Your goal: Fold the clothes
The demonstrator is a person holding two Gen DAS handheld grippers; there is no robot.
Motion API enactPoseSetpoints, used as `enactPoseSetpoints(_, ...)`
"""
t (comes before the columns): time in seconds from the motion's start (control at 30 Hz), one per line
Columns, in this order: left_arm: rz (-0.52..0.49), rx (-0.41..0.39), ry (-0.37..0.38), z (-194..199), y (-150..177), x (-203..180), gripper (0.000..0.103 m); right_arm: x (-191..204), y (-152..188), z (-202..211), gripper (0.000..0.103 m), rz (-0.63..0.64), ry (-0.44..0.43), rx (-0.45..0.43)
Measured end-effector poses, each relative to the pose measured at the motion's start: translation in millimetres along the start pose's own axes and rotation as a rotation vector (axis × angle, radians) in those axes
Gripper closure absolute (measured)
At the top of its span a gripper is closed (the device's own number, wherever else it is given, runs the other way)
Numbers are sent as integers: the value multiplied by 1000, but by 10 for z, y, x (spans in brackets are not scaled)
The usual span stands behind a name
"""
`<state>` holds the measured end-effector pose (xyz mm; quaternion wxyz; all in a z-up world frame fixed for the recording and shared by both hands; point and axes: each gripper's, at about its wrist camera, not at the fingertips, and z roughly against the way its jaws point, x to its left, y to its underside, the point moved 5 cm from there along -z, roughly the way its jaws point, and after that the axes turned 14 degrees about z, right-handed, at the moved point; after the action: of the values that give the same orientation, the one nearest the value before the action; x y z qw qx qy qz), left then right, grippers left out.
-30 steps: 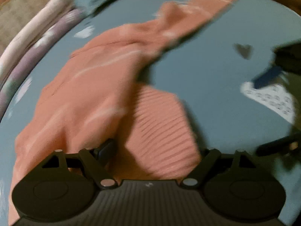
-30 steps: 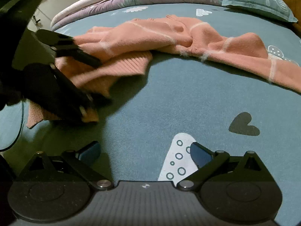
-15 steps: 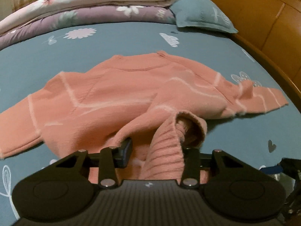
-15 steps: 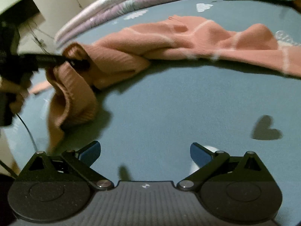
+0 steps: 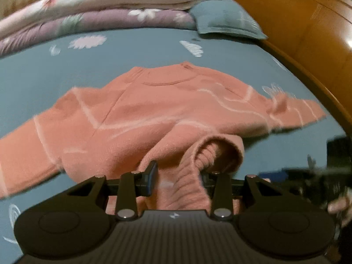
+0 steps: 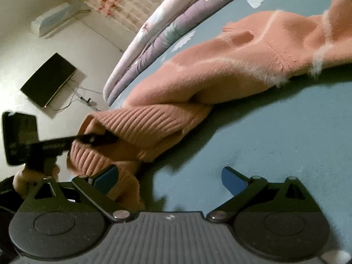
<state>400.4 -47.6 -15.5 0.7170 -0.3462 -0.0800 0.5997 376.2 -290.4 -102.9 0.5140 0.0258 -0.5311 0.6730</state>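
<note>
A pink knit sweater (image 5: pixel 154 110) with pale stripes lies spread on the blue bed sheet (image 5: pixel 88 66), sleeves out to both sides. My left gripper (image 5: pixel 179 176) has the ribbed hem (image 5: pixel 189 176) between its fingers, raised off the sheet, and its jaws are closing on it. In the right wrist view the left gripper (image 6: pixel 94 138) pokes into the lifted hem (image 6: pixel 140 121), a hand (image 6: pixel 22 180) behind it. My right gripper (image 6: pixel 171 179) stands open low over the sheet (image 6: pixel 275 143), its left finger beside the hanging hem, nothing between the pads.
Folded quilts (image 5: pixel 110 6) and a blue pillow (image 5: pixel 226 22) lie at the head of the bed. A wooden bed frame (image 5: pixel 308 33) curves along the right. Beyond the bed, a dark screen (image 6: pixel 48 79) and an air conditioner (image 6: pixel 57 17) hang on the wall.
The left gripper rose with the ribbed hem and its jaws narrowed on it. The right gripper rolled and slid left toward the lifted hem.
</note>
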Motion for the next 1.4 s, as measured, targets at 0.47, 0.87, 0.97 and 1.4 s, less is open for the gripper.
enactPoseSetpoints(0.47, -60, -44, 125, 168, -22, 0, 89, 4, -50, -92, 0, -38, 67, -46)
enactPoseSetpoints(0.87, -417, -1, 282, 299, 96, -993, 93, -145, 278, 1128, 0, -179, 342, -119)
enactPoseSetpoints(0.97, -444, 34, 226, 190, 177, -987, 93, -151, 380, 1269, 0, -247, 282, -172)
enactPoseSetpoints(1.4, -669, 63, -20, 26, 457, -1087, 61, -114, 345, 669, 0, -179, 126, -33)
